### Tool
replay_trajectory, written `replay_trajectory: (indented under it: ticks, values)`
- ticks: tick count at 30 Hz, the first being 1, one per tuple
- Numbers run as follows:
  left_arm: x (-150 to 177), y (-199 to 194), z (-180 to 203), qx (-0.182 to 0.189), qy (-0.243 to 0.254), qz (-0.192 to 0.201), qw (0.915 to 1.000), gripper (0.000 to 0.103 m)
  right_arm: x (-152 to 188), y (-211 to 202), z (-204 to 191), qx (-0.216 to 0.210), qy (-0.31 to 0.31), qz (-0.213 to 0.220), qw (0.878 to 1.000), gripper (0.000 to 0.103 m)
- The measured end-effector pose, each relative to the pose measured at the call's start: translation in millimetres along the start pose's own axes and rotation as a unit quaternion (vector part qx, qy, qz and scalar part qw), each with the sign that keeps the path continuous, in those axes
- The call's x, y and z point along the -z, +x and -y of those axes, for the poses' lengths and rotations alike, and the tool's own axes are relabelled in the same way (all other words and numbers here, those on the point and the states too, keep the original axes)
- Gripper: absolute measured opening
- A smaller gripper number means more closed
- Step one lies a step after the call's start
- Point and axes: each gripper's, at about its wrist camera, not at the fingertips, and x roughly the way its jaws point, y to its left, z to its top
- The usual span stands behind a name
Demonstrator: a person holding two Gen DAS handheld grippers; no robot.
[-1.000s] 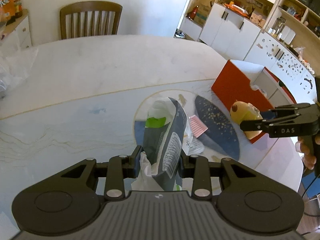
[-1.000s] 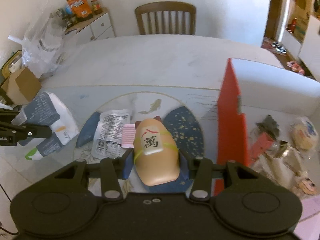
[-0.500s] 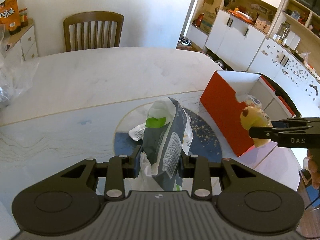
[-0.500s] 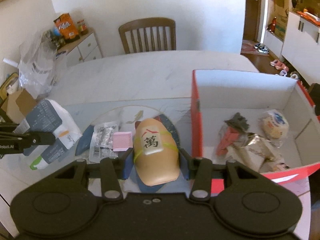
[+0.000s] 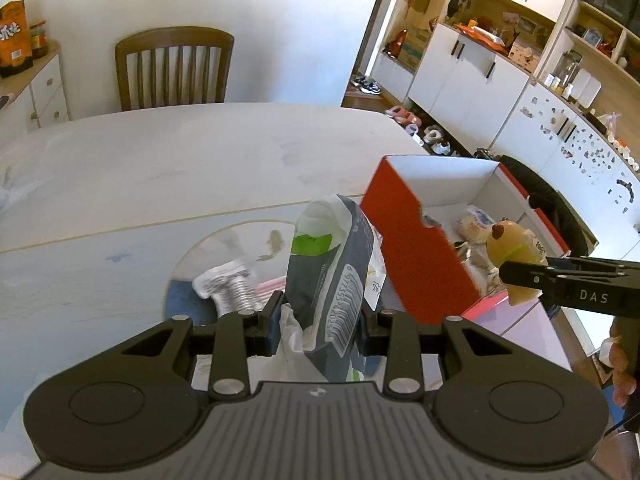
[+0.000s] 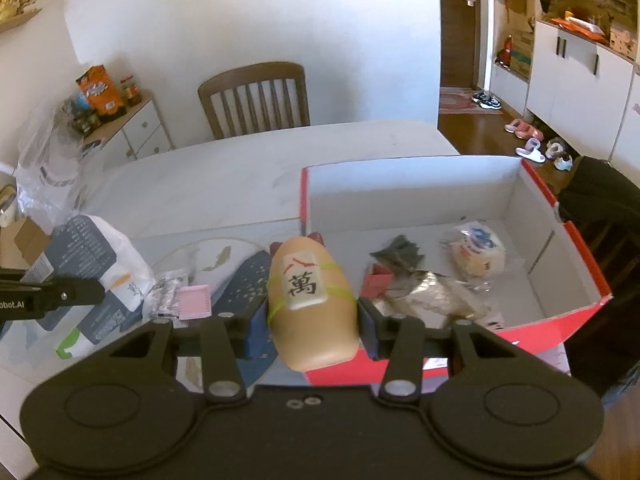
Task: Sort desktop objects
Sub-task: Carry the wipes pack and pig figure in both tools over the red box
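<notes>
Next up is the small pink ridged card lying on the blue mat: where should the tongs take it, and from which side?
Grip the pink card across its two long edges, coming straight down from above. It lies flat on the blue mat, so there is no underside to reach. Its left edge abuts the clear crinkled packet, so I'd favour the end nearer the mat's open side.

A lived-in home dining room is shown. A slatted brown wooden chair (image 5: 174, 68) is set against a pale marble-patterned table (image 5: 192, 160). White cupboards with black handles (image 5: 468, 80) and cluttered open wooden shelves (image 5: 592, 36) are seen, and slippers (image 6: 528, 140) are left on the wooden floor.
</notes>
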Motion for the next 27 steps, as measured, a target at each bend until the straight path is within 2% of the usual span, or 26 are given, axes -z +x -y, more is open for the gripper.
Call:
replay_trajectory:
  ticks: [7,17,27]
  values:
    - [-13.9,7.6,35.2,0.0,-0.004,0.008,1.0,0.033,-4.8,-9.5,31.7,0.011,0.007,0.01,1.0,0.046]
    - [-34.1,37.2,98.7,0.019,0.017,0.008,0.9996,0.033,-11.9,-8.4,81.1,0.016,0.015,0.012,1.0,0.046]
    - [-49.4,68.2,150.7,0.019,0.04,0.007,0.999,0.033,-20.4,-5.0,123.3,0.016,0.014,0.01,1.0,0.046]
